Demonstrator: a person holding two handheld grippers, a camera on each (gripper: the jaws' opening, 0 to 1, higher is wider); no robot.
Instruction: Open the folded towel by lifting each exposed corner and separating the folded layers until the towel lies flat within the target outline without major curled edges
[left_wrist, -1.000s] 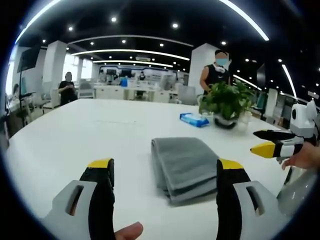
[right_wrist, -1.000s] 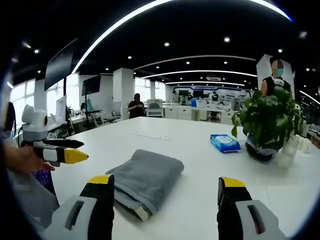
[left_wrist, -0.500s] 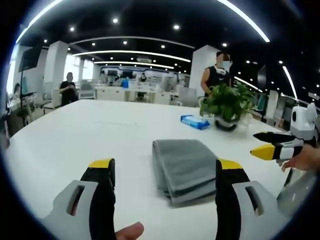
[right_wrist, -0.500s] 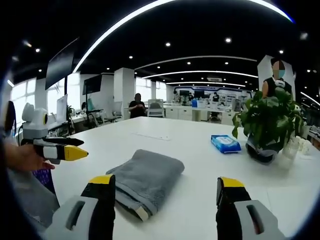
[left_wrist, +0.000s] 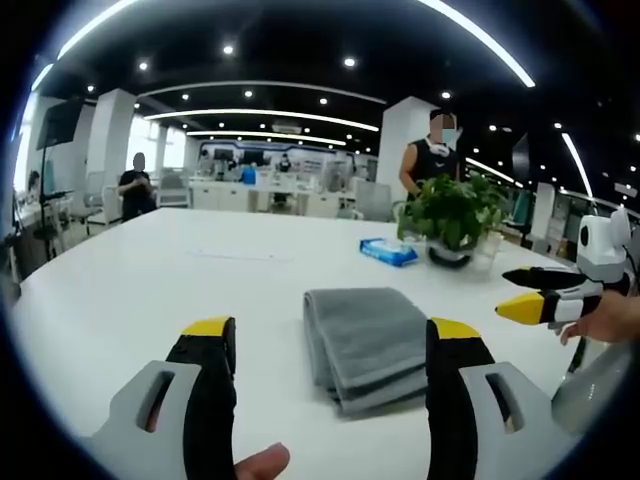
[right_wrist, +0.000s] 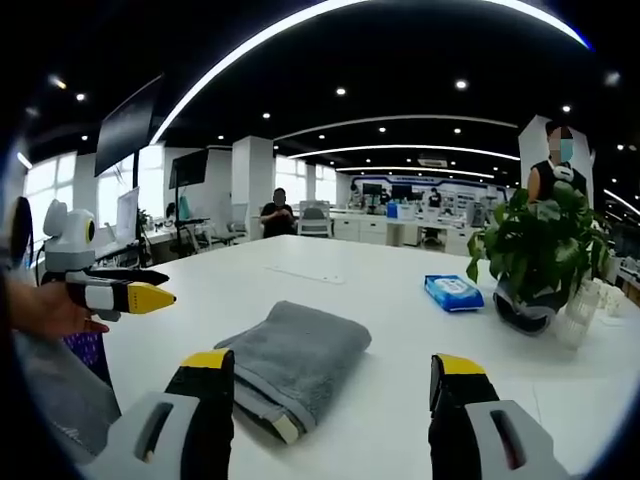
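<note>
Grey towel (left_wrist: 367, 343) lies folded on the white table (left_wrist: 150, 290), untouched, just ahead of both claws. Left claw (left_wrist: 325, 345) and right claw (right_wrist: 333, 375) stand wide open, holding nothing. Risk: pinching several stacked layers together would drag the bundle instead of separating it.
</note>
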